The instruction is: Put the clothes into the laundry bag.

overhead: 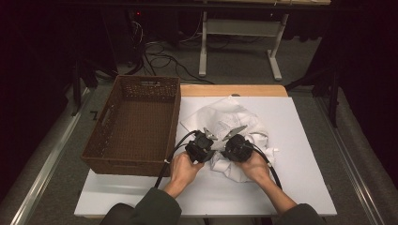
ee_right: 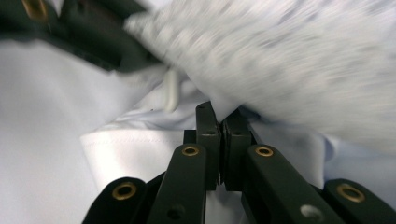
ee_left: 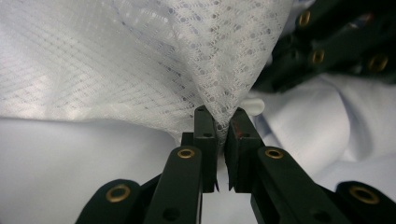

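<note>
A crumpled white garment [overhead: 234, 121] lies in the middle of the white board [overhead: 305, 154]. Both hands hold their grippers close together at its near edge, tips facing each other. My left gripper [overhead: 212, 152] [ee_left: 222, 125] is shut on a fold of the garment's white mesh cloth [ee_left: 187, 60], which rises taut from its jaws. My right gripper [overhead: 222, 153] [ee_right: 221, 120] is shut on a smooth white edge of the garment [ee_right: 140, 144], with blurred mesh cloth above it. Each gripper view also shows the other gripper's black body close by [ee_left: 327, 46] [ee_right: 79, 32].
A brown wicker basket [overhead: 141, 161] stands on the left of the board, nothing in it, its near corner beside the left hand. A wooden table edge [overhead: 234, 90] shows behind the board. Cables and a white stand's legs [overhead: 202, 56] lie on the floor beyond.
</note>
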A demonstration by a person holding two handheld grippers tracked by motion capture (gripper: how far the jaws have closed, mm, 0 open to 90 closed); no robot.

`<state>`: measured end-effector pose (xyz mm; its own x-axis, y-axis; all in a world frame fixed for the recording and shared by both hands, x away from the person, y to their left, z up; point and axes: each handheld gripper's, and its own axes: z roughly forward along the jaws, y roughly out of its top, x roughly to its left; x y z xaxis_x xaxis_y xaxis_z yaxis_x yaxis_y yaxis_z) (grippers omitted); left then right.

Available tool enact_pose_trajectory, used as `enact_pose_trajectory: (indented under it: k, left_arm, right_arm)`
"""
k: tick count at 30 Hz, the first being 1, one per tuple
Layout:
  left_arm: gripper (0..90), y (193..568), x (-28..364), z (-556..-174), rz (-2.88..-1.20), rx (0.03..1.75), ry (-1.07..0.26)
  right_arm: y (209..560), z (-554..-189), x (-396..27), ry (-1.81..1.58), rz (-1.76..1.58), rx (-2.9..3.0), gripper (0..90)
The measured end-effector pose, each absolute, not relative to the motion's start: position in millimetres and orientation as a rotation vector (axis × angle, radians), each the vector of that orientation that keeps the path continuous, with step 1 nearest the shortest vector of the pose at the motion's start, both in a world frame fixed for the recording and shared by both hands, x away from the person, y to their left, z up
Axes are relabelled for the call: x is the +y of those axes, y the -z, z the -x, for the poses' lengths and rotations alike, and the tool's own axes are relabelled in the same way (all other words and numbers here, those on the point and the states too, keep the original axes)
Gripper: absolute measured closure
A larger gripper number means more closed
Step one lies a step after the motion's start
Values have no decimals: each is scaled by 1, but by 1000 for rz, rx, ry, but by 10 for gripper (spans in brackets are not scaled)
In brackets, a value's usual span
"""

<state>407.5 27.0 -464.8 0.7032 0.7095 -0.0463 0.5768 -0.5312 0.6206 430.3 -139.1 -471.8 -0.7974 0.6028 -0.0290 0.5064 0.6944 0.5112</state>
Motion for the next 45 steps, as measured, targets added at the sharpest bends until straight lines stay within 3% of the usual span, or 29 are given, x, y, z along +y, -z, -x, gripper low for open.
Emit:
enact_pose_trajectory:
  k: [10,27,31,32,37,45]
  left_arm:
    - [843,457,23,-402,-2305,935,-275]
    - [846,461,26,-401,-2304,935,-251]
    - [844,461,28,-404,-2288,953,-236]
    - [844,463,28,-406,-2283,965,-228]
    - [843,465,28,-408,-2293,974,-241]
    - [842,466,27,-410,-2292,985,-255]
  right_arm:
    - [459,-447,-152,-806,-1021,2537,894]
    - [478,-470,-142,-603,-1076,2419,873]
    - [475,-468,-144,-625,-1073,2443,803]
    - [469,-464,-145,-633,-1067,2470,717]
    - [458,-452,-149,-658,-1035,2497,590]
    - [442,-427,-164,-732,-1001,2510,525]
